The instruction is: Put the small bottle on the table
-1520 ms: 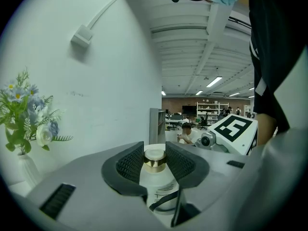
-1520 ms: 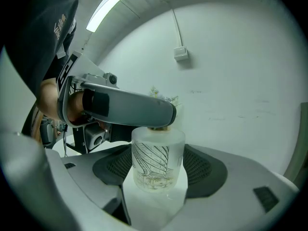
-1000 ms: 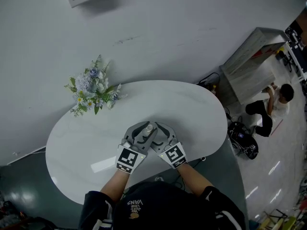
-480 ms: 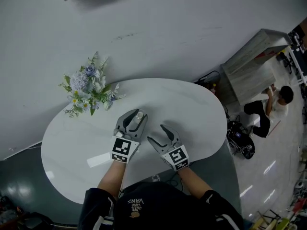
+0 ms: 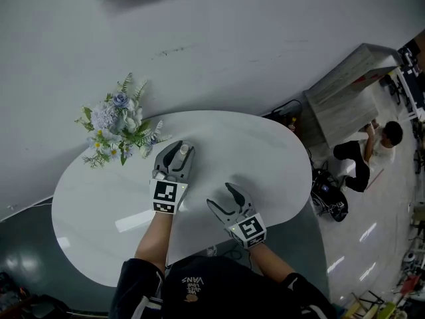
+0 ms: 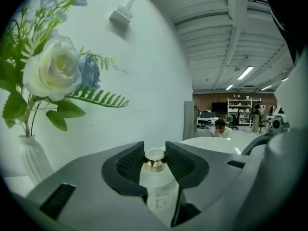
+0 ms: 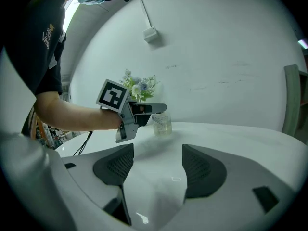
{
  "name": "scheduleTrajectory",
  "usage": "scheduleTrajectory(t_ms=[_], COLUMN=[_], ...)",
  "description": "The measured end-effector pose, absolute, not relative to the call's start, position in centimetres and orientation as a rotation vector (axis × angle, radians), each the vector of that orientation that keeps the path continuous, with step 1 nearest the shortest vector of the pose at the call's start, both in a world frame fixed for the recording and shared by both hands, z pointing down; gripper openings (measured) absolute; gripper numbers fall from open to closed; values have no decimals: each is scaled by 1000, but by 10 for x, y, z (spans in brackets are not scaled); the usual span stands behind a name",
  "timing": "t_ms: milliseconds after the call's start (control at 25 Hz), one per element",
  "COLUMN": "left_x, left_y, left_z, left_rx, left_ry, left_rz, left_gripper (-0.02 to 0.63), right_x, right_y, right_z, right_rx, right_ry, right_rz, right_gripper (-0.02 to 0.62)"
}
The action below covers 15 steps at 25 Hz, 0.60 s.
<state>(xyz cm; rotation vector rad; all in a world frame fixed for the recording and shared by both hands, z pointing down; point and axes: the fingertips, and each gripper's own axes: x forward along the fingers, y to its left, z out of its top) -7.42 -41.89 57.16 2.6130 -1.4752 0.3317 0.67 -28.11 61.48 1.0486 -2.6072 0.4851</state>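
Note:
The small clear bottle (image 6: 155,177), with a gold collar and a pale cap, stands upright between the pads of my left gripper (image 6: 155,163), which is shut on its neck. From the head view the left gripper (image 5: 176,158) holds the bottle (image 5: 184,149) over the far part of the white table (image 5: 265,151), close to the flowers. The right gripper view shows the bottle (image 7: 162,123) hanging just above the tabletop. My right gripper (image 5: 227,200) is open and holds nothing, nearer the front edge; its pads (image 7: 115,163) stand wide apart.
A white vase of blue and white flowers (image 5: 116,125) stands at the table's far left, just left of the bottle. The wall runs behind the table. A wooden cabinet (image 5: 345,92) and a crouching person (image 5: 368,153) are off to the right on the floor.
My left gripper has carried the bottle away from the right gripper, up and left toward the flowers. The right gripper has let go, opened and drawn back toward the front edge.

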Motion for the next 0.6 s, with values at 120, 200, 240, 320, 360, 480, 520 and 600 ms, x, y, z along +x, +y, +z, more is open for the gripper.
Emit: scheduleTrajectory(t_ms=[120,200,240,320,360,480,520,600], left_x=[-79,-83,-85,-89,-90,-93,-93,-92], left_y=[-430,-436,-439,-442,-443,-445,-445,-445], left_z=[579,583,585,589,590,594,594,594], left_rx=[2602,2588,2580,2562,2554,2545,2548,2558], left_ry=[-1498,-1516,-1525,-1539,-1545,-1551,-1549,-1542], left_rz=[335,329,325,321,320,310,309,311], left_gripper=[152,152,152,152,152,152,152,152], right_x=[8,9,9,9,9,8,8,7], right_y=[-282,-283,-283,-282,-281,-279,-278,-278], right_z=[613,611,610,608,606,601,600,600], right_rx=[1054,1059,1061,1061,1059,1047,1045,1043], right_ry=[-2607,-2607,-2608,-2614,-2617,-2620,-2621,-2627], right_rz=[484,480,480,480,478,464,460,460], right_gripper=[284,284,284,284,284,284,284,284])
